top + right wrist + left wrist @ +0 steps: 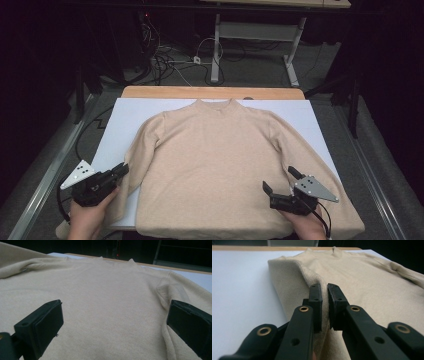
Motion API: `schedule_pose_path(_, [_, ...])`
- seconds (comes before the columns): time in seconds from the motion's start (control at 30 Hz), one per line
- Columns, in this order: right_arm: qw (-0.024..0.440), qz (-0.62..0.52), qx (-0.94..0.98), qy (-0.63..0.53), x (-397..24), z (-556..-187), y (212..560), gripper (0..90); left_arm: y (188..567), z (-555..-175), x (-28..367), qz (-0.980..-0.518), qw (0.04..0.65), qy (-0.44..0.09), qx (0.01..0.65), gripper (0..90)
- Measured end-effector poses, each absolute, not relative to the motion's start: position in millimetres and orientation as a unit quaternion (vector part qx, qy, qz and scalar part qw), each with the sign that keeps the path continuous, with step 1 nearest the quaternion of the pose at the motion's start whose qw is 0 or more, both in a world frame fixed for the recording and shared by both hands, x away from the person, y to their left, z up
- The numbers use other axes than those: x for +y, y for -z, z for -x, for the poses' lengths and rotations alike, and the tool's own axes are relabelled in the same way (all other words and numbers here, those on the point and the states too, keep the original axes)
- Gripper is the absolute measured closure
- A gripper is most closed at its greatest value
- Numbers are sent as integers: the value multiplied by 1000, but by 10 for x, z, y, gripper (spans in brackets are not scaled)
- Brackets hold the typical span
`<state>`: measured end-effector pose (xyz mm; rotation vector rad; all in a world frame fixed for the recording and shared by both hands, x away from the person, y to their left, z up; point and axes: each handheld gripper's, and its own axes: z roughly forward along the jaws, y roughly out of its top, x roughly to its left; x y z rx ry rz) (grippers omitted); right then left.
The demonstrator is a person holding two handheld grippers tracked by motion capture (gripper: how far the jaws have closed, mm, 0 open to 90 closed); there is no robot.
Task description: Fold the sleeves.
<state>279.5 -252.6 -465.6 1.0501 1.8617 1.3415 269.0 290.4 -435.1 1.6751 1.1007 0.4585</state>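
A beige long-sleeved sweater [215, 160] lies flat, front up, collar toward the far edge, on the white sheet [120, 120]. My left gripper [121, 170] sits at the sweater's left sleeve [137, 155], shut on a pinched fold of the sleeve [325, 302], which rises as a ridge between the jaws in the left gripper view. My right gripper [280, 181] hovers over the sweater's lower right part, near where the right sleeve [172, 292] meets the body, jaws wide open with only flat knit [110, 315] between them.
The white sheet covers a wooden table [210, 92] whose far edge shows behind the collar. Bare white sheet [239, 290] lies left of the sleeve. Beyond the table are cables [165, 60] and a desk frame [216, 45] on the floor.
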Motion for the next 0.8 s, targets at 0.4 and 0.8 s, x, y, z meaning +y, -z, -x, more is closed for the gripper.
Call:
schedule_pose_path(0.4, [299,-391,708,-507,-2501,-2803,4675,13,4002,-2944,2441,-720,522,-202,411,803])
schedule_pose_path(0.8, [297,-391,709,-507,-2502,-2802,4688,14,4144,-3184,1581,-777,502,-161,344,803])
